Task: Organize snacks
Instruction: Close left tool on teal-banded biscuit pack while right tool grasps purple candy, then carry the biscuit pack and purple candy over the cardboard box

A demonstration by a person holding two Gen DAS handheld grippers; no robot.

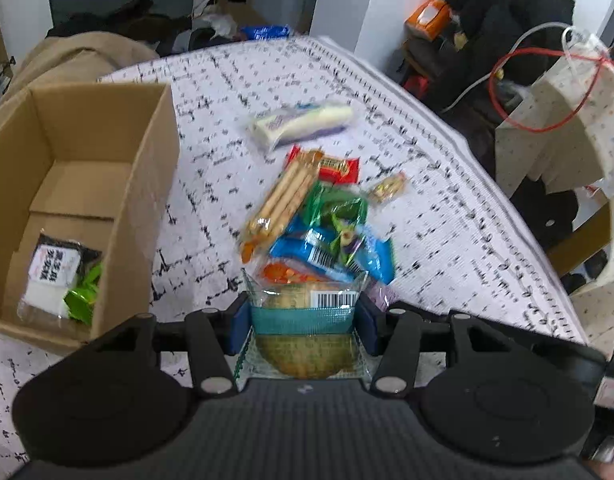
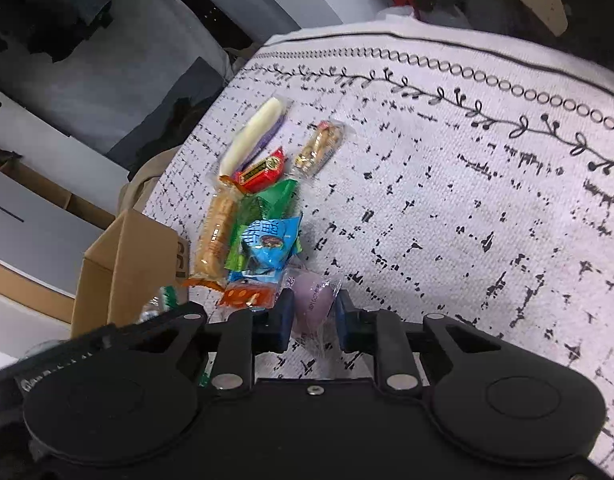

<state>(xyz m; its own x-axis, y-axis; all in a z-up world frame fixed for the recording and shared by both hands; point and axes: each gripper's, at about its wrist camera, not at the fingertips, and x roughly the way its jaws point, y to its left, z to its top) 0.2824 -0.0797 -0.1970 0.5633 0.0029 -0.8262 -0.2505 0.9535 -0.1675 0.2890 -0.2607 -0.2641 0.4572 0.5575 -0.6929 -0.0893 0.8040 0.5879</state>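
Between the left fingers (image 1: pixel 303 316) sits a clear cake pack (image 1: pixel 307 320), barcode up; I read it as clamped on both sides. I'd lift straight, swing left over the box (image 1: pixel 107 184), drop it beside the black-white pack (image 1: pixel 57 276) already inside. Keep the grip firm; that film looks slippery.

Right fingers (image 2: pixel 311 316) are closed around a purple bun (image 2: pixel 313 300), which fills the gap and rests on the bench (image 2: pixel 447 220). It looks soft, so I'd squeeze lightly. The pile (image 2: pixel 255 216) lies just ahead-left, touching the bun's wrapper; I'd lift clear without dragging it.
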